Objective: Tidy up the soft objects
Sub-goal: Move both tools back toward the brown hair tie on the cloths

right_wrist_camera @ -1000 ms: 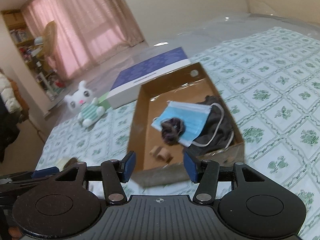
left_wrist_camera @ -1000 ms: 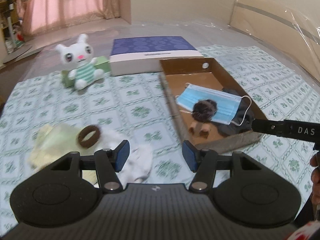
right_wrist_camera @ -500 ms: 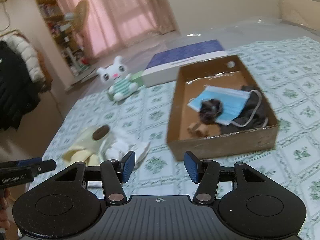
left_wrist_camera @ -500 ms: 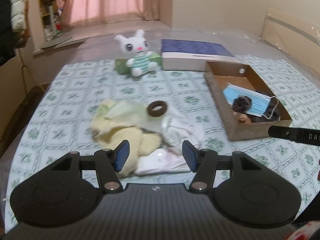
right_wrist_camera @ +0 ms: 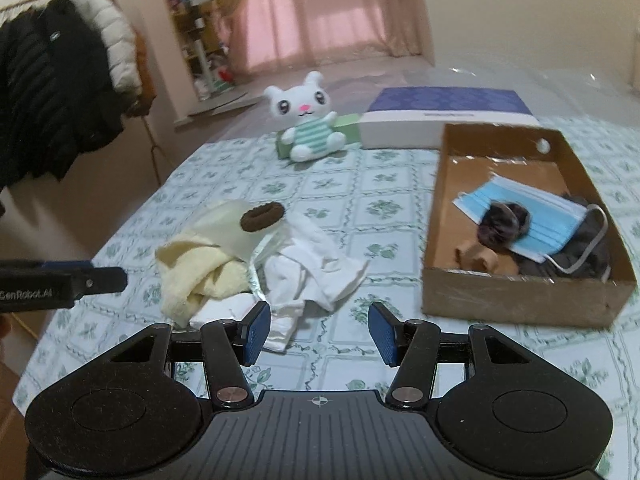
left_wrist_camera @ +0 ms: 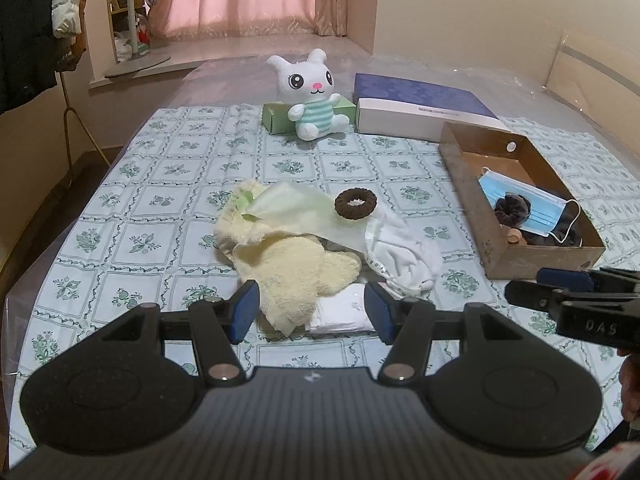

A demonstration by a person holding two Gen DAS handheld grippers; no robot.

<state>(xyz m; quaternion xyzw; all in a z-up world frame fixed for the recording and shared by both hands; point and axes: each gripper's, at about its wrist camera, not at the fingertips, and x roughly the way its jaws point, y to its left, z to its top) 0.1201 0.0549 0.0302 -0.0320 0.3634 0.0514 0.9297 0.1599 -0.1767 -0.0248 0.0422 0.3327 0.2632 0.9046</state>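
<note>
A heap of soft things lies mid-table: a yellow towel (left_wrist_camera: 296,272) (right_wrist_camera: 196,276), a pale green cloth (left_wrist_camera: 296,212), a white garment (left_wrist_camera: 404,248) (right_wrist_camera: 308,276) and a brown hair ring (left_wrist_camera: 355,203) (right_wrist_camera: 263,216) on top. The cardboard box (left_wrist_camera: 464,184) (right_wrist_camera: 516,300) at right holds a blue face mask (left_wrist_camera: 520,196) (right_wrist_camera: 528,216), a dark scrunchie (right_wrist_camera: 502,224) and dark cloth. My left gripper (left_wrist_camera: 312,308) hangs open just before the heap. My right gripper (right_wrist_camera: 320,332) is open and empty, near the white garment.
A white plush rabbit (left_wrist_camera: 310,96) (right_wrist_camera: 306,120) sits against a green box (left_wrist_camera: 276,116) at the back, beside a blue-and-white box (left_wrist_camera: 420,108) (right_wrist_camera: 440,120). Coats hang on a rack (right_wrist_camera: 60,80) to the left. The table's left edge (left_wrist_camera: 52,252) is close.
Both grippers have pulled back from the cardboard box and swung left. The heap of cloths now lies ahead of both, and each gripper shows at the edge of the other's view.
</note>
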